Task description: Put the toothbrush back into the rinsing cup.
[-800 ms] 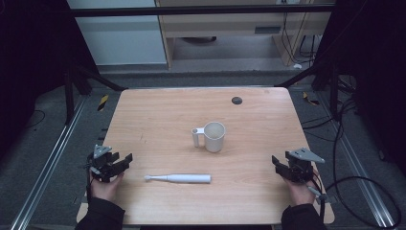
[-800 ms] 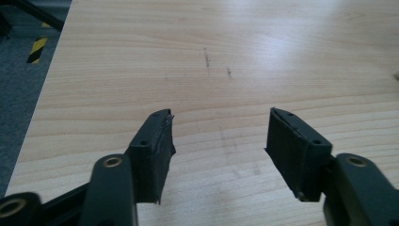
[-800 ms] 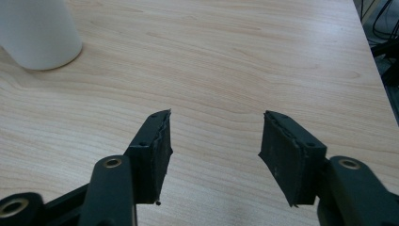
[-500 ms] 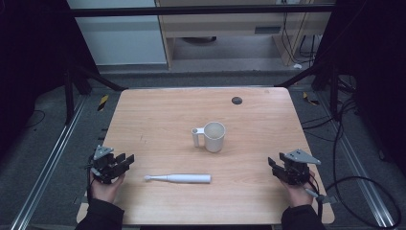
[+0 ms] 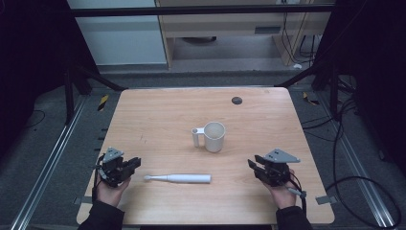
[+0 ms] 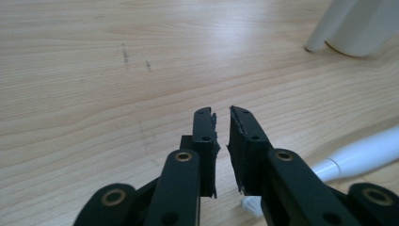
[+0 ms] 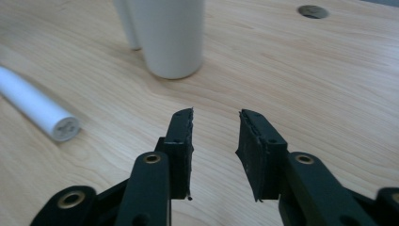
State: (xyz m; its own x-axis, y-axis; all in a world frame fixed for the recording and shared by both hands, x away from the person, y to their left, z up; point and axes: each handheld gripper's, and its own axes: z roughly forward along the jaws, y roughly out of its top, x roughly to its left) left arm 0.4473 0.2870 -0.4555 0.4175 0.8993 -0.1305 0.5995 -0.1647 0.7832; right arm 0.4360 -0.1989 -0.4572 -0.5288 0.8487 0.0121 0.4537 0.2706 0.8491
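A person is resting two handheld grippers on a wooden table (image 5: 158, 120), one at each near corner, apparently poised before any work begins. The left gripper (image 6: 221, 117) is sitting with its jaws nearly together, a narrow slit between them, and holding nothing; the brush end of a white electric toothbrush (image 5: 178, 178) is lying just beside it. The right gripper (image 7: 216, 120) is showing a wider gap, also empty, and pointing toward a white handled mug (image 5: 210, 136) standing upright at mid-table, behind the toothbrush and apart from it.
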